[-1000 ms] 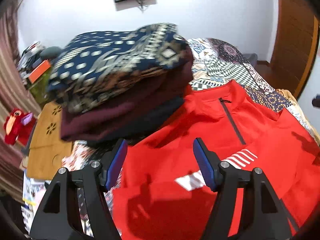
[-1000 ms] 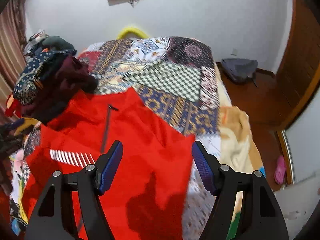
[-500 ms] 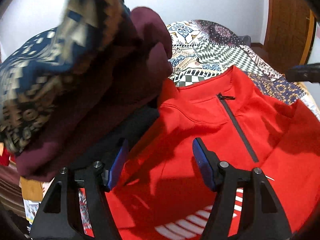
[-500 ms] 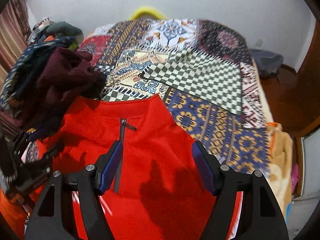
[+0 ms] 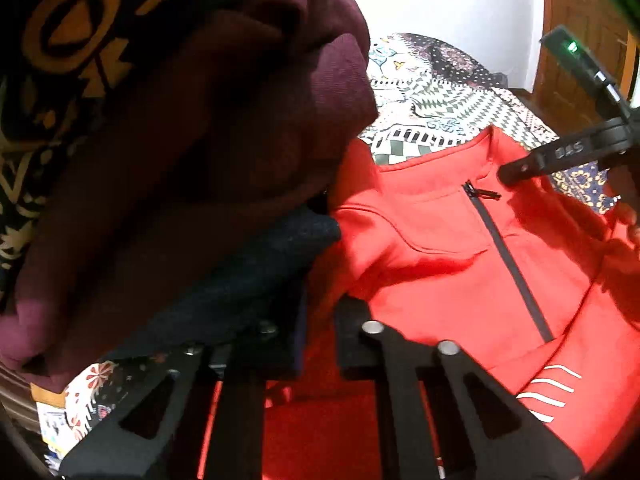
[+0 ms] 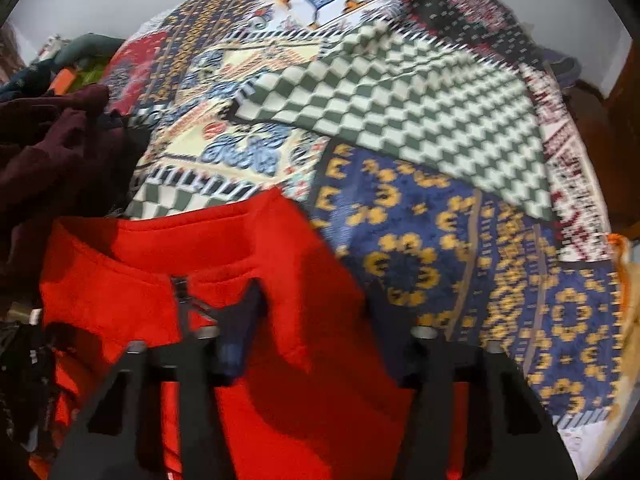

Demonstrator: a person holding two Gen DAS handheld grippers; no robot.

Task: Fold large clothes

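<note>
A red zip-neck jacket [image 5: 440, 272] lies front up on the patchwork bedspread [image 5: 432, 108], collar towards the far end. My left gripper [image 5: 320, 312] is shut on the jacket's left shoulder fabric, right beside the clothes pile. In the right wrist view my right gripper [image 6: 314, 312] sits low over the jacket [image 6: 140, 280] at its right shoulder, next to the collar. Its jaws are closing with a fold of red cloth between them, and a gap still shows. One of its black fingers [image 5: 560, 156] reaches in beside the collar in the left wrist view.
A stack of folded clothes presses against the jacket's left side: a maroon piece [image 5: 240, 140], a dark navy one [image 5: 260, 272] and a blue-and-gold patterned one [image 5: 60, 40] on top. The bedspread [image 6: 400, 240] stretches away to the right. A wooden door [image 5: 580, 20] stands beyond.
Both grippers came down onto the jacket's shoulders. The left jaws went from wide apart to shut on red cloth. The right jaws narrowed over the right shoulder.
</note>
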